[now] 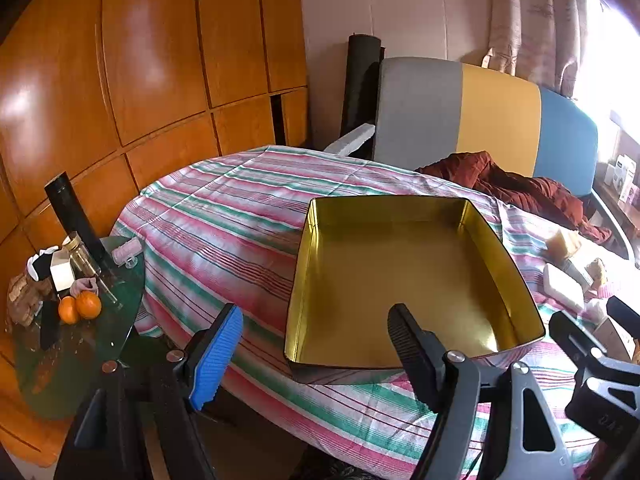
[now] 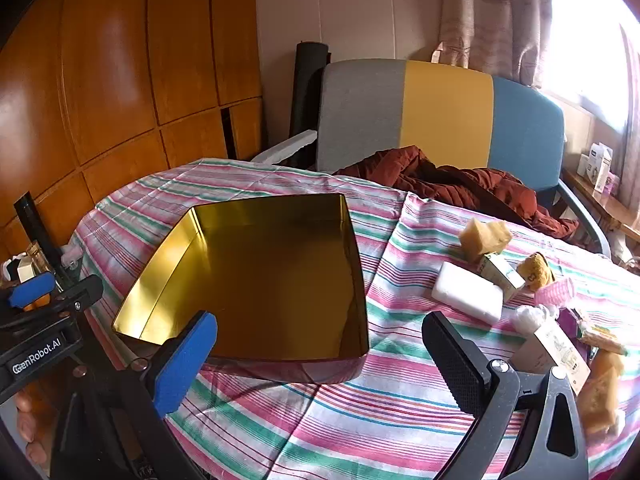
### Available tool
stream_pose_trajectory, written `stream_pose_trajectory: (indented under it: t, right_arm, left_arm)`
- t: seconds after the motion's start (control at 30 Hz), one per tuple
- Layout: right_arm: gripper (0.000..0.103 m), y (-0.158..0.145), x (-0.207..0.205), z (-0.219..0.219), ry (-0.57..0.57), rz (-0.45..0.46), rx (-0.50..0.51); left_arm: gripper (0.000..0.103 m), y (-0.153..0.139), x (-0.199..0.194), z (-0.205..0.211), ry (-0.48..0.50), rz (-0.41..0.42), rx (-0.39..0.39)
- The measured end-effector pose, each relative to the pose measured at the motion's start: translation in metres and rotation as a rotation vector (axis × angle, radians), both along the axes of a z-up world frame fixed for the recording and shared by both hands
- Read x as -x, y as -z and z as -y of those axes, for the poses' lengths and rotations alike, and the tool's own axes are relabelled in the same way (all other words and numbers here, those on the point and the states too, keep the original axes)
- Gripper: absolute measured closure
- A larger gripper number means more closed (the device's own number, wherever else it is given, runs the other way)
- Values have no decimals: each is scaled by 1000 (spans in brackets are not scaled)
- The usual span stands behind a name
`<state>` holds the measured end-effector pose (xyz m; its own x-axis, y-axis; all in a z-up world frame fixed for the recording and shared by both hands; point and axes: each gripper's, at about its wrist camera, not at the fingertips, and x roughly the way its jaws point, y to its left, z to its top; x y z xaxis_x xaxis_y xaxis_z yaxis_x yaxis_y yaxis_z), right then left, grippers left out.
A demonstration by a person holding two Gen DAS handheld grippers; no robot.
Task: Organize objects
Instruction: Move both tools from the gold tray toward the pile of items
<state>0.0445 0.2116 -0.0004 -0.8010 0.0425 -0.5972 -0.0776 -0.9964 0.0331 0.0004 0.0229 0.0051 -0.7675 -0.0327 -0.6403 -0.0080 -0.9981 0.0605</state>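
An empty gold tin box (image 1: 404, 276) sits on the striped tablecloth; it also shows in the right wrist view (image 2: 256, 280). My left gripper (image 1: 316, 344) is open and empty, over the box's near left corner. My right gripper (image 2: 320, 364) is open and empty, just in front of the box's near right corner. To the right of the box lie loose items: a white block (image 2: 468, 292), a yellow sponge (image 2: 484, 236), small cartons (image 2: 500, 272), a brown plush (image 2: 536, 270), a pink roll (image 2: 554, 292) and more packets (image 2: 560, 350).
A striped tablecloth (image 2: 360, 412) covers the table. A chair with a red jacket (image 2: 460, 184) stands behind it. A glass side table (image 1: 88, 344) at the left holds two oranges (image 1: 80, 307), a jar and a black tube (image 1: 74, 216). Wooden cabinets line the left wall.
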Motion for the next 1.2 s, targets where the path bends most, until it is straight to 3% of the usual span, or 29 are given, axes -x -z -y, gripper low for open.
stream_pose_trajectory:
  t: [0.37,0.53,0.67,0.8,0.97,1.1,1.2]
  right_arm:
    - [0,2,-14,-25,50,-5,16]
    - [0,8,-22,-46,96,18,24]
    - [0,14,-32,-69,154,45,29]
    - [0,18,-45,-96,225,71,34]
    - [0,23,-68,-143,333,121,64]
    - [0,19,-92,-180,422,146,95]
    - [0,10,-114,-208,494,136,106]
  left_arm:
    - [27,1,-5,-17,78,2,19]
    - [26,2,-9,-30,298,16,-90]
    - [26,8,-7,-56,389,98,-89]
    - [27,11,-17,-82,470,69,-24]
    - [26,10,-19,-113,648,114,-80]
    - [19,14,-18,-132,736,187,-144]
    - [18,18,-19,-156,799,219,-143]
